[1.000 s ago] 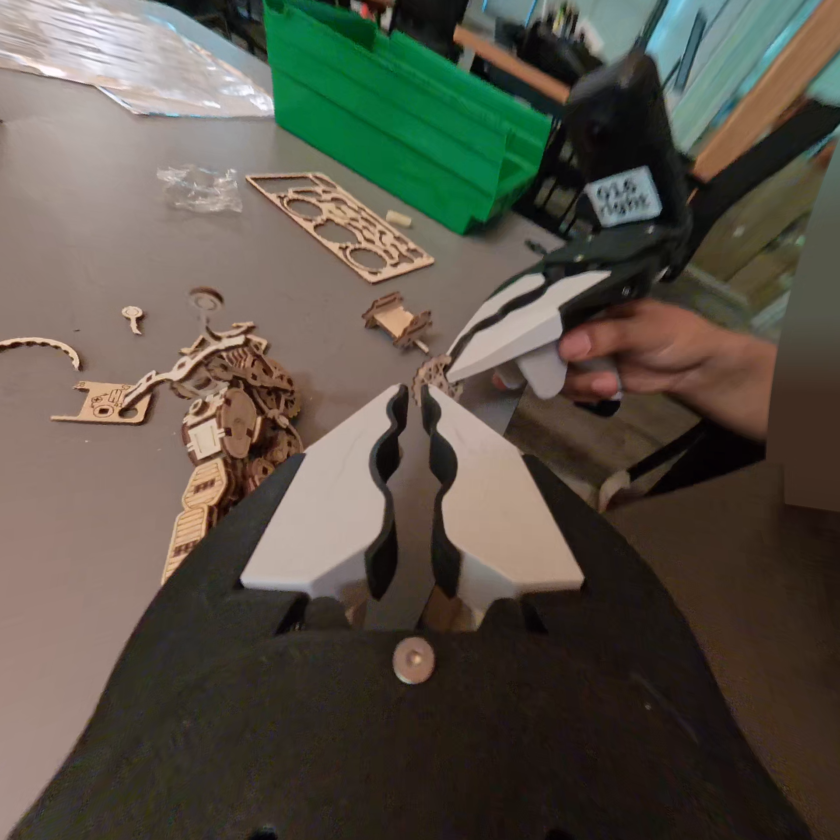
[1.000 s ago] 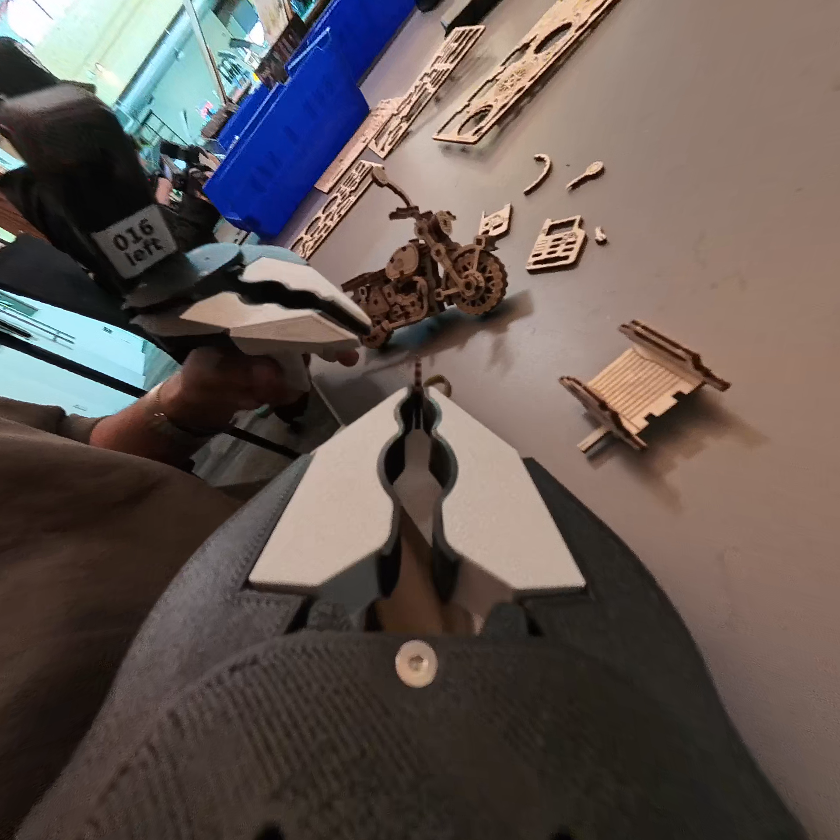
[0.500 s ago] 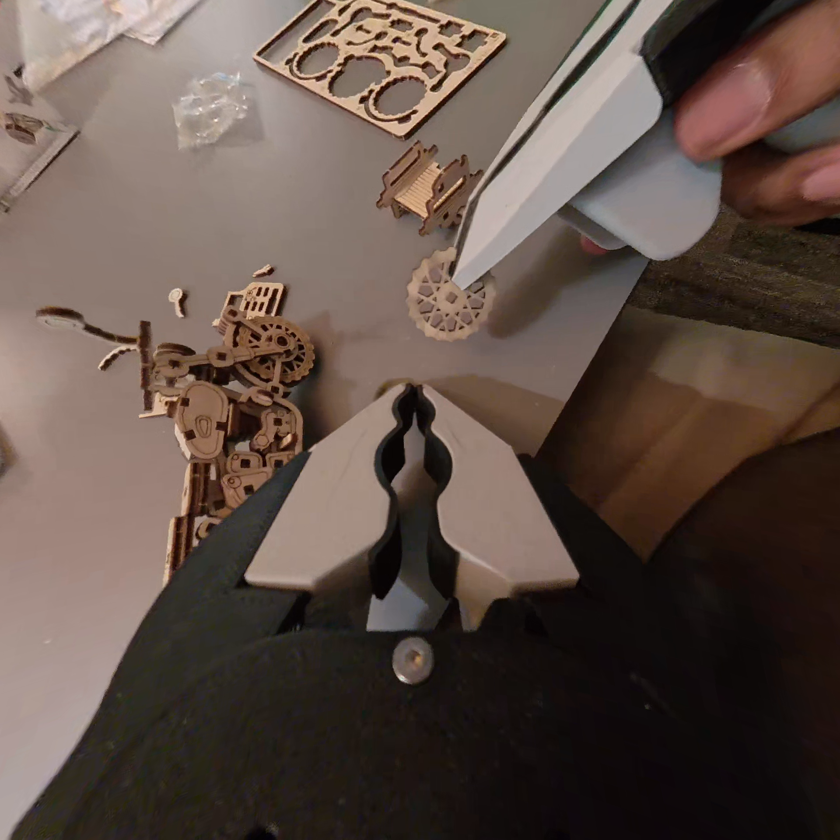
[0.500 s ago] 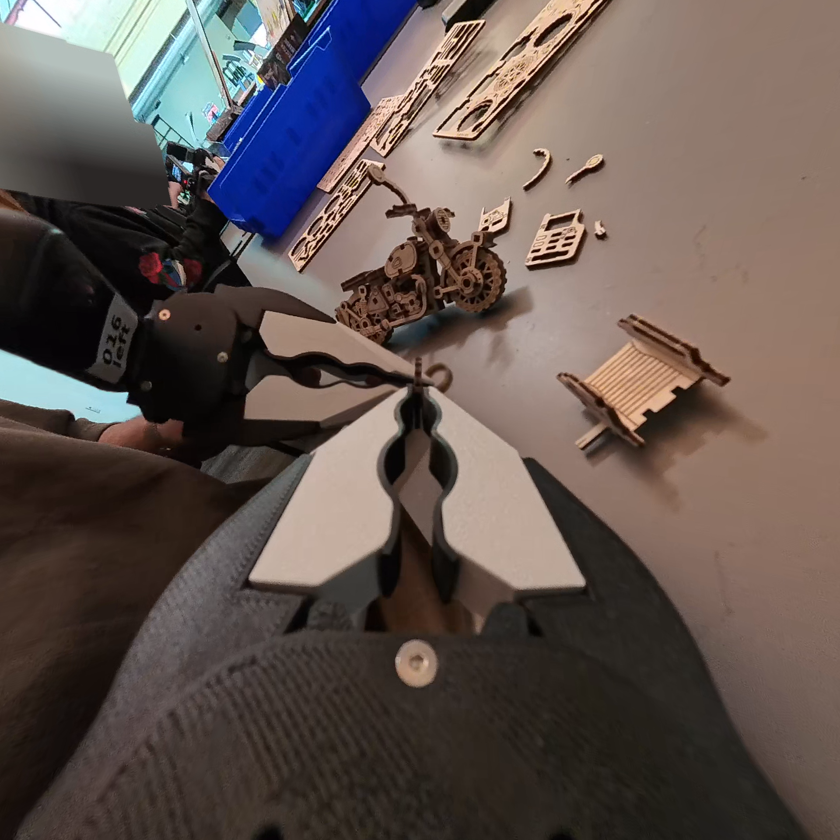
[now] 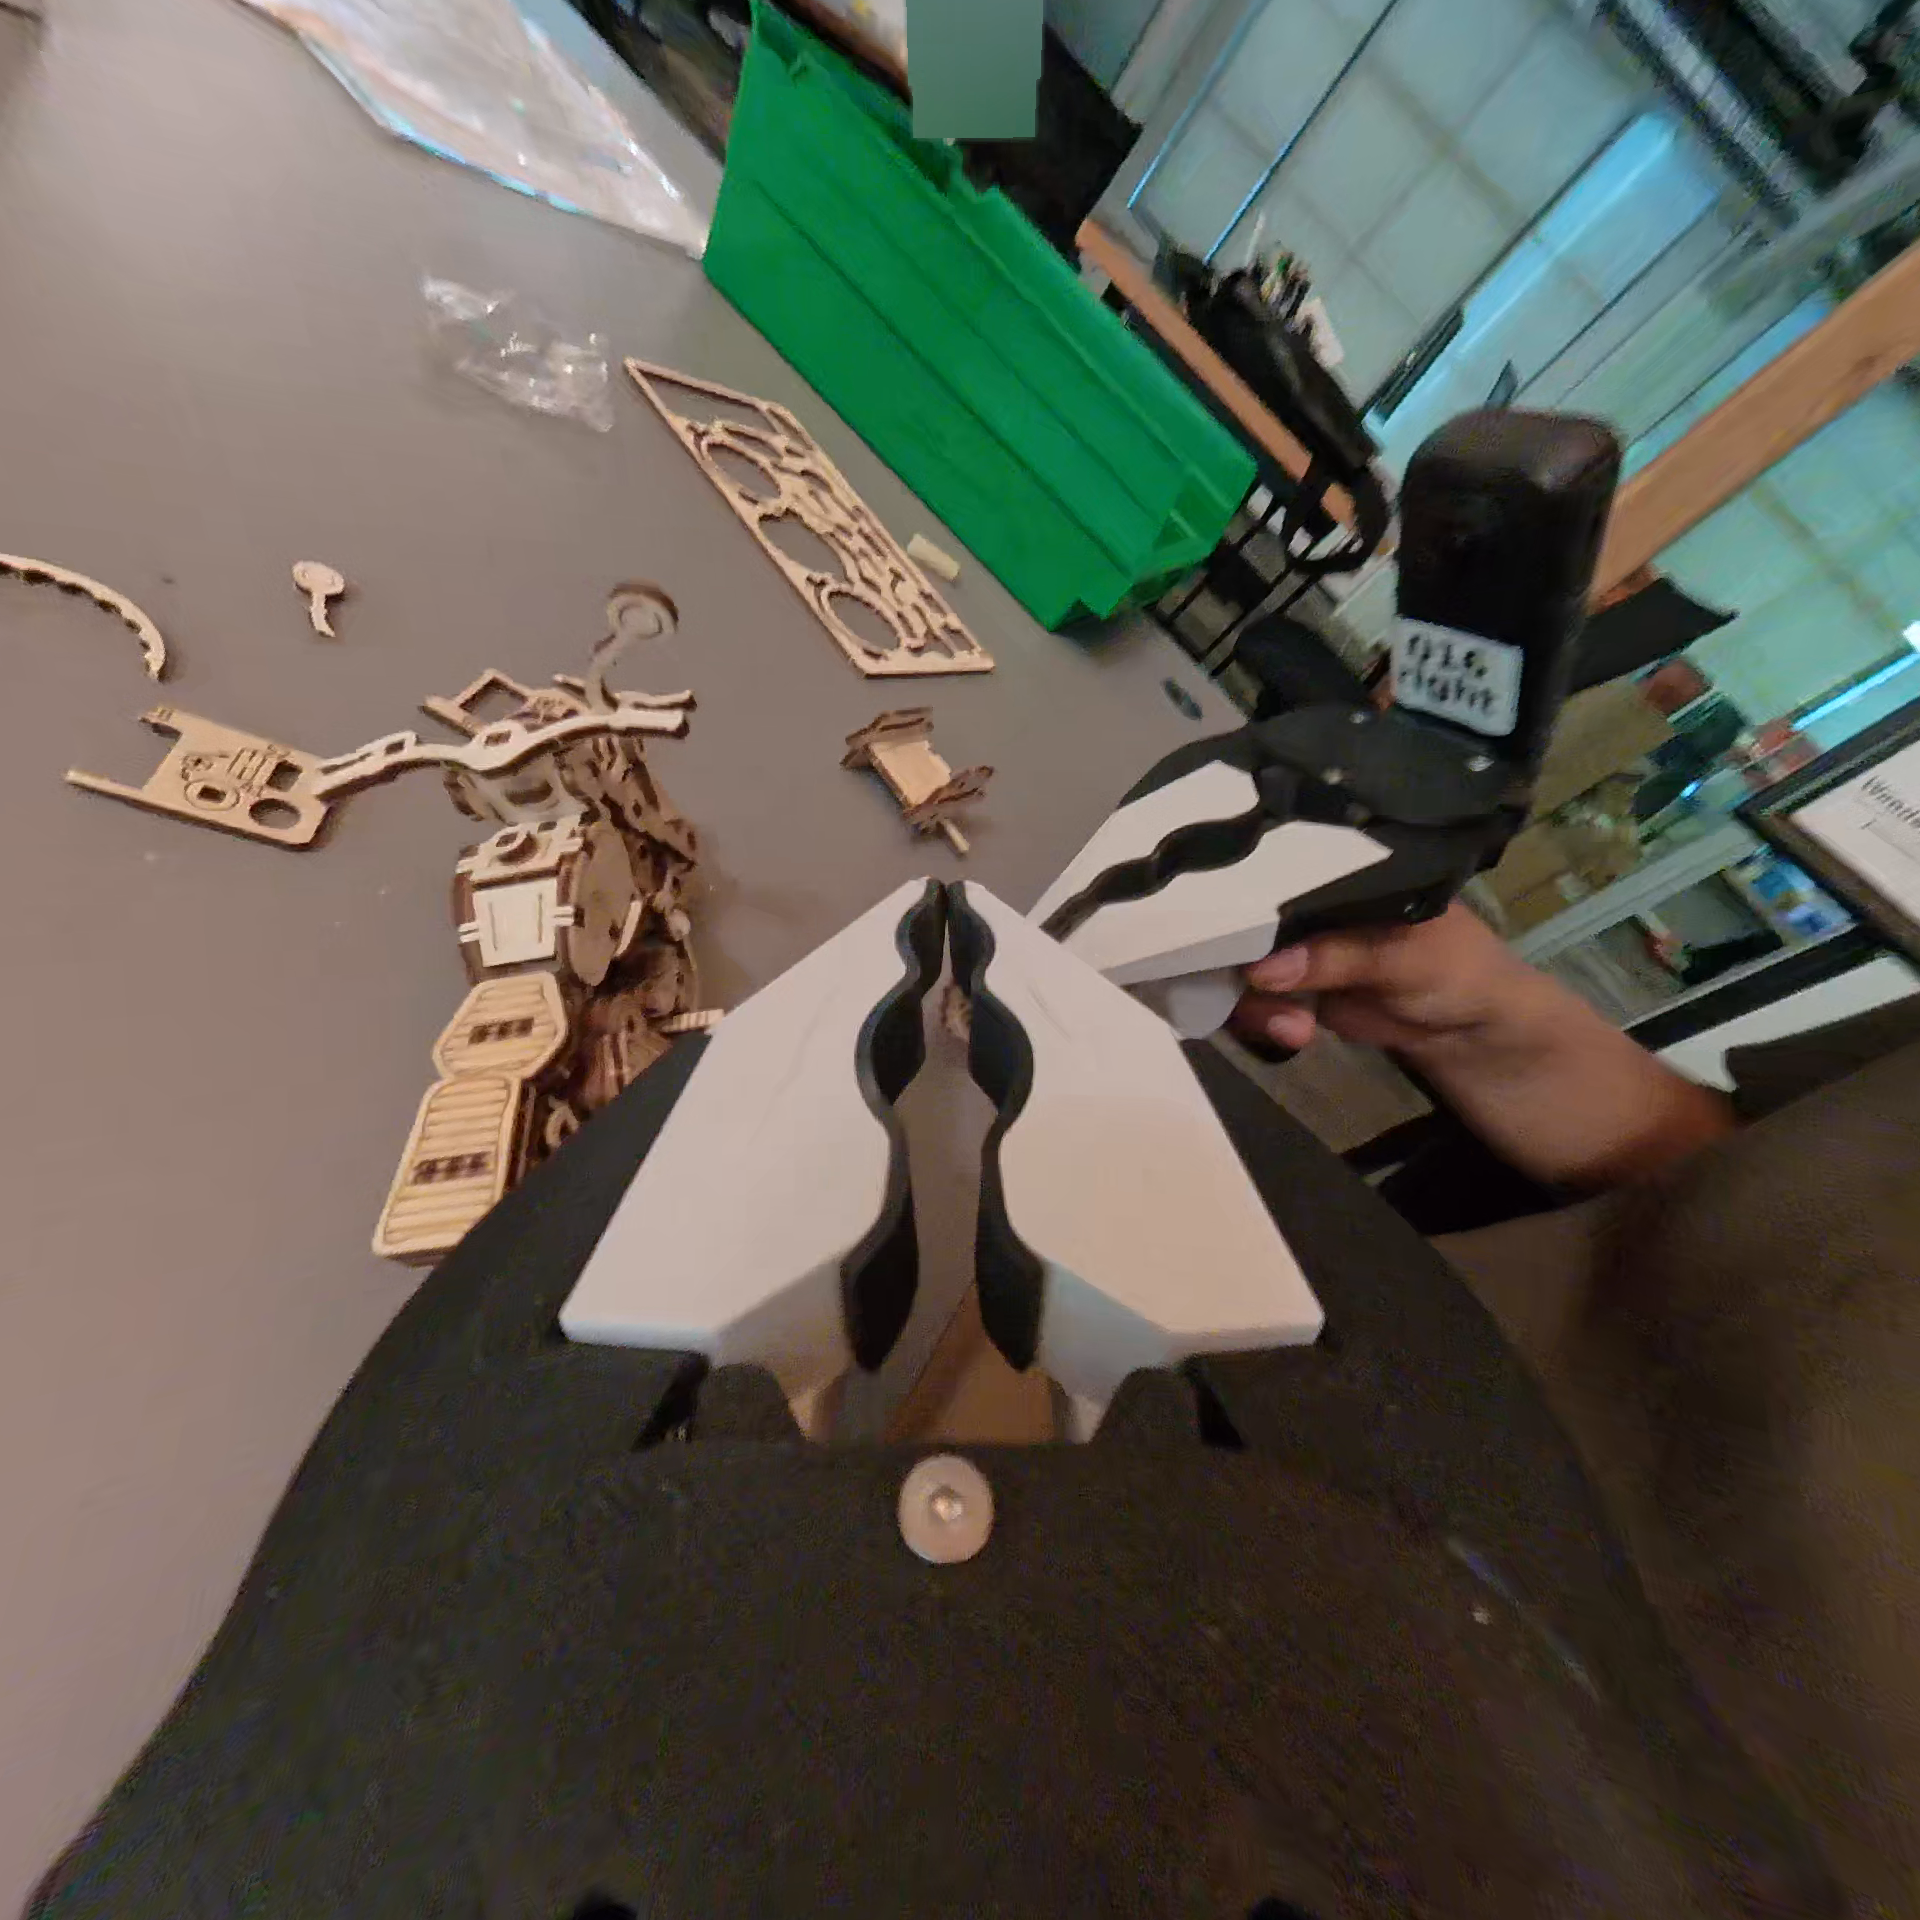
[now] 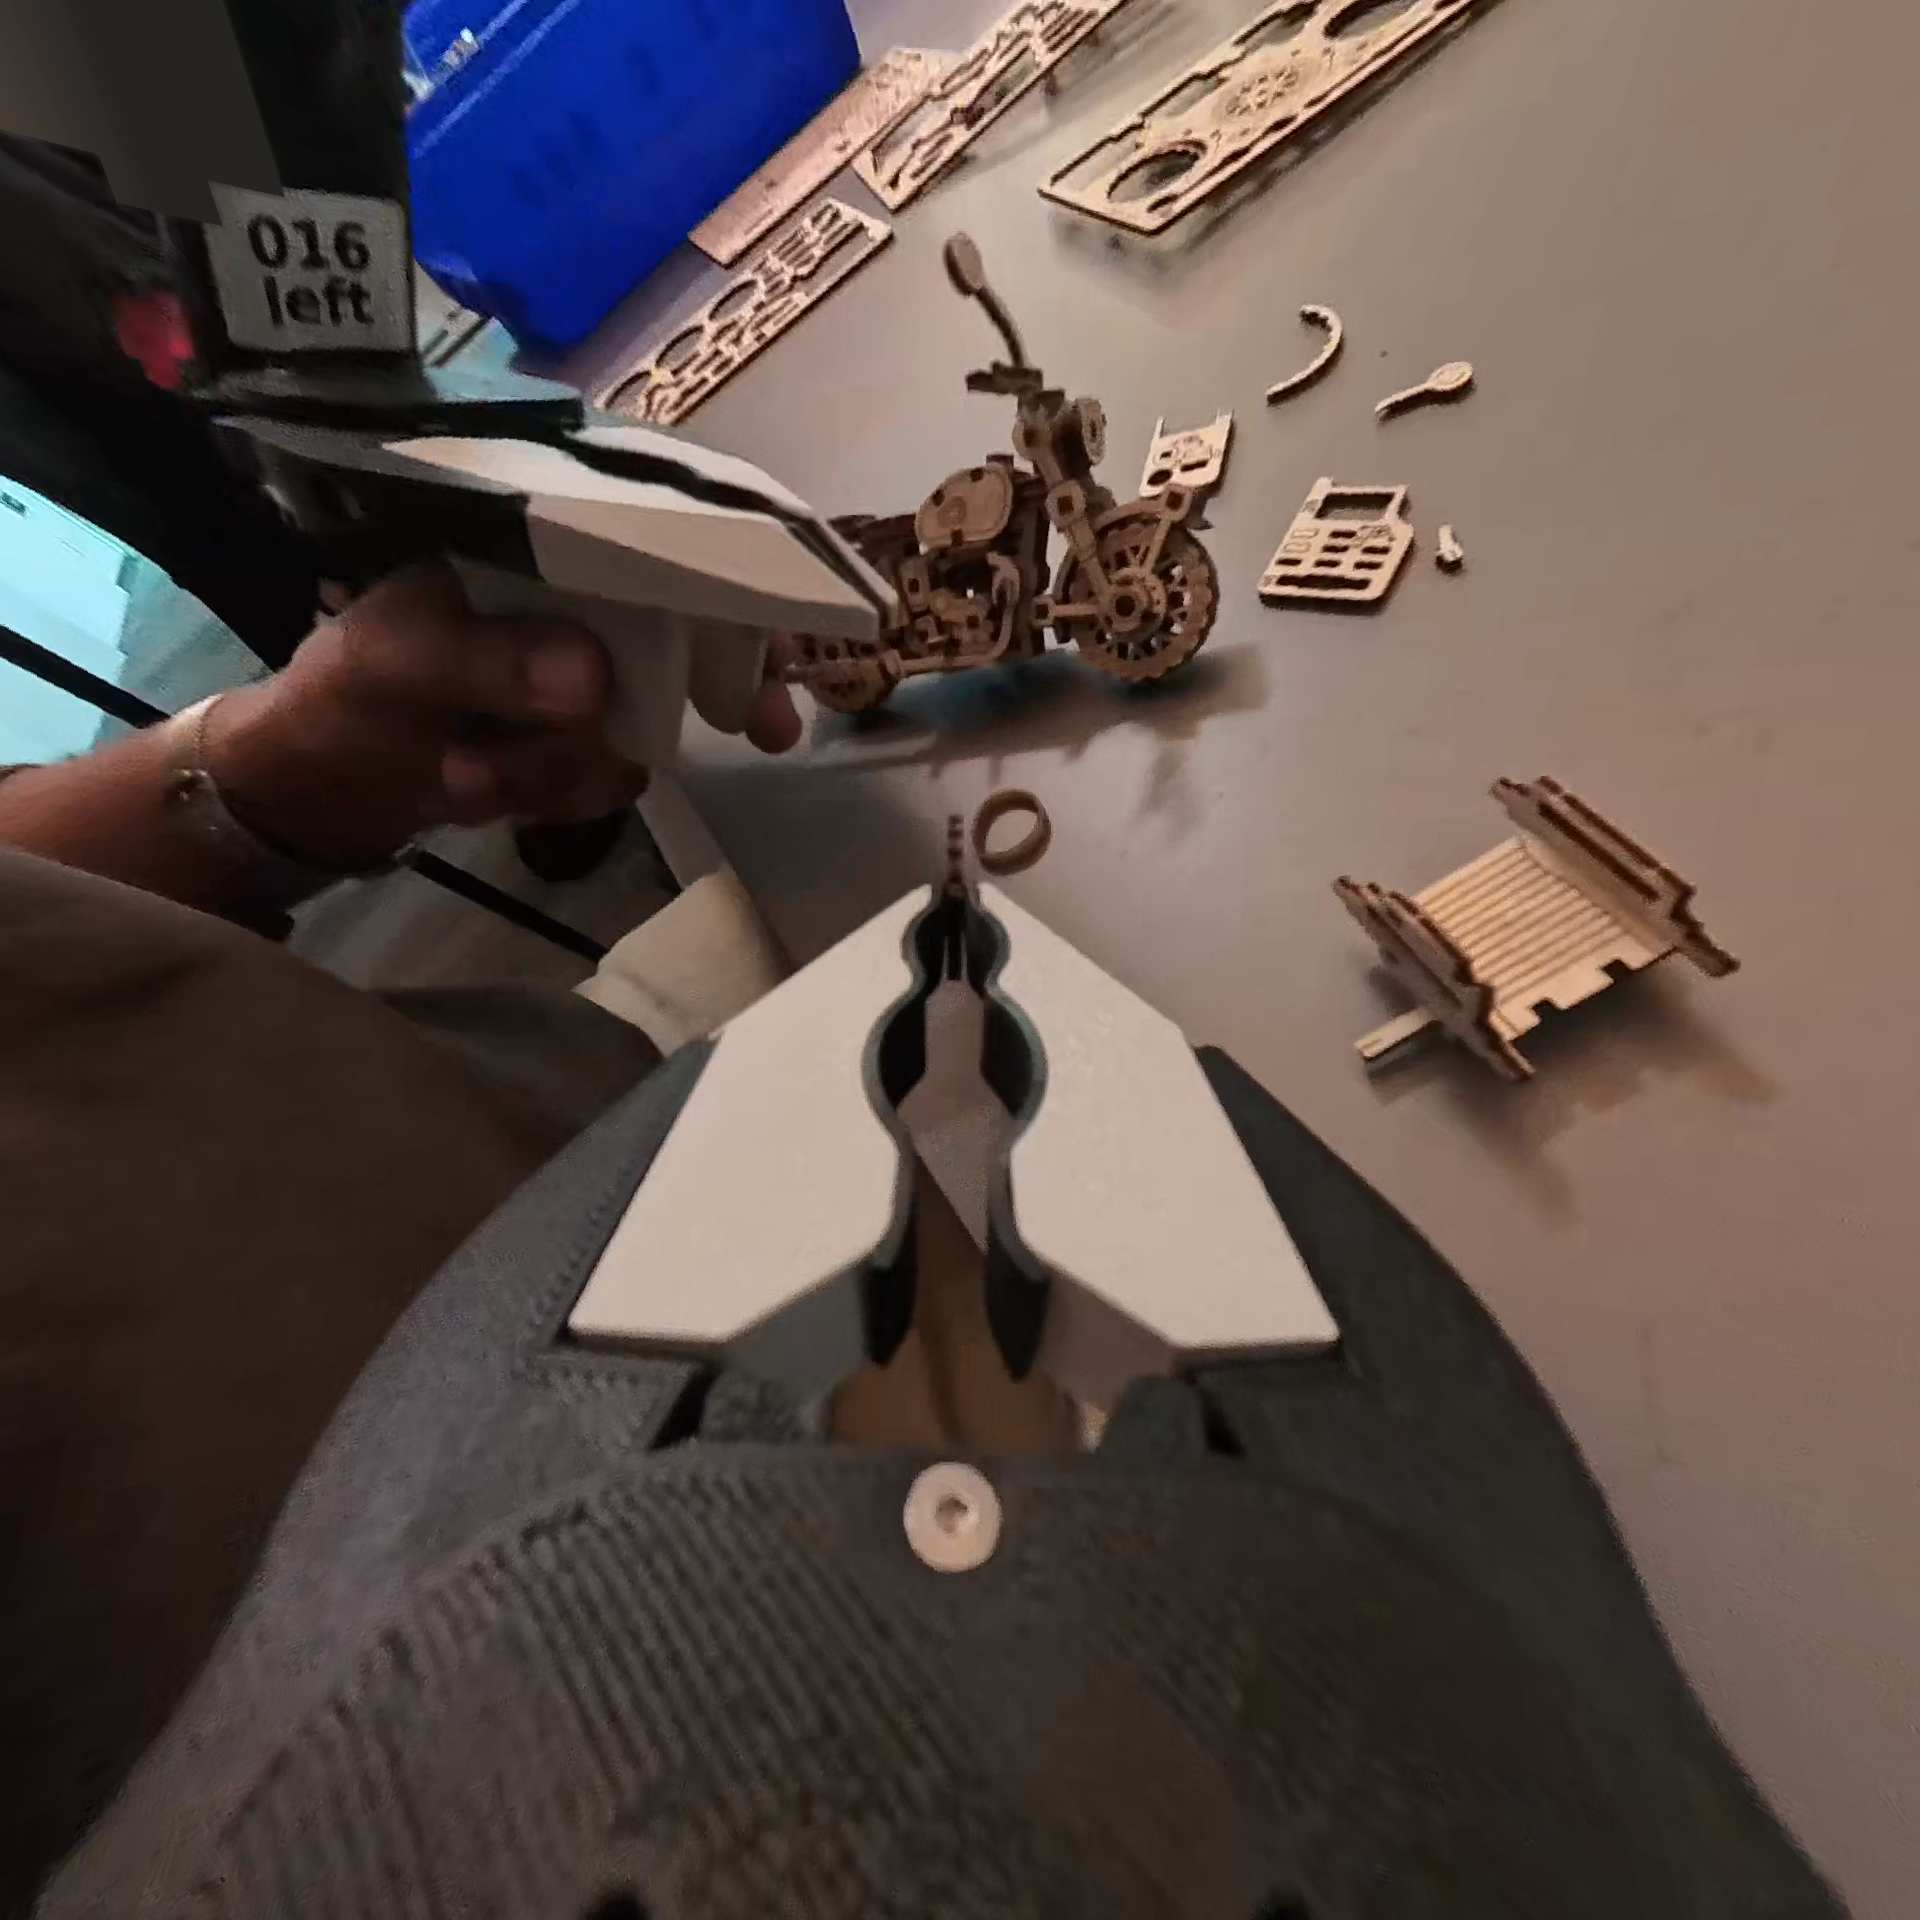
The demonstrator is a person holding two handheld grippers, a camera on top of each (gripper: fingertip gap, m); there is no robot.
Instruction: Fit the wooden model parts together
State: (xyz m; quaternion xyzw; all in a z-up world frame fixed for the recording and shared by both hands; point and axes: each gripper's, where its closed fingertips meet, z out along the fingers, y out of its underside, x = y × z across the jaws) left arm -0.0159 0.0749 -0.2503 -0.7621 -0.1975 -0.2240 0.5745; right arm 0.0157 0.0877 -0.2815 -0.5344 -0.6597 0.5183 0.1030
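Note:
A nearly built wooden motorcycle (image 6: 1039, 561) stands on the grey table (image 6: 1558, 520); in the left wrist view it shows end-on (image 5: 551, 883). My right gripper (image 6: 956, 894) is shut on a thin wooden gear wheel (image 6: 958, 847), seen edge-on and sticking out past the tips. A small wooden ring (image 6: 1013, 844) lies on the table just beyond it. My left gripper (image 5: 940, 888) is shut and empty. In the right wrist view it (image 6: 883, 613) hovers by the motorcycle's rear wheel. The right gripper (image 5: 1070, 904) shows partly behind my left fingers.
A ribbed wooden sub-assembly (image 6: 1527, 935) lies right of the right gripper. Loose parts include a grille plate (image 6: 1335, 545) and a curved strip (image 6: 1309, 353). Cut-out sheets (image 5: 810, 509), a plastic bag (image 5: 520, 353), a green bin (image 5: 987, 343) and a blue bin (image 6: 623, 135) sit farther back. Left tips to right tips: about 5 cm. The nearly built wooden motorcycle (image 6: 1039, 561) lies around 6 cm away from my left fingertips.
My left gripper has drawn back from the gear wheel at the right gripper's tip and now points toward the motorcycle's rear. Its view tilted up, hiding the gear. The right gripper kept its hold.

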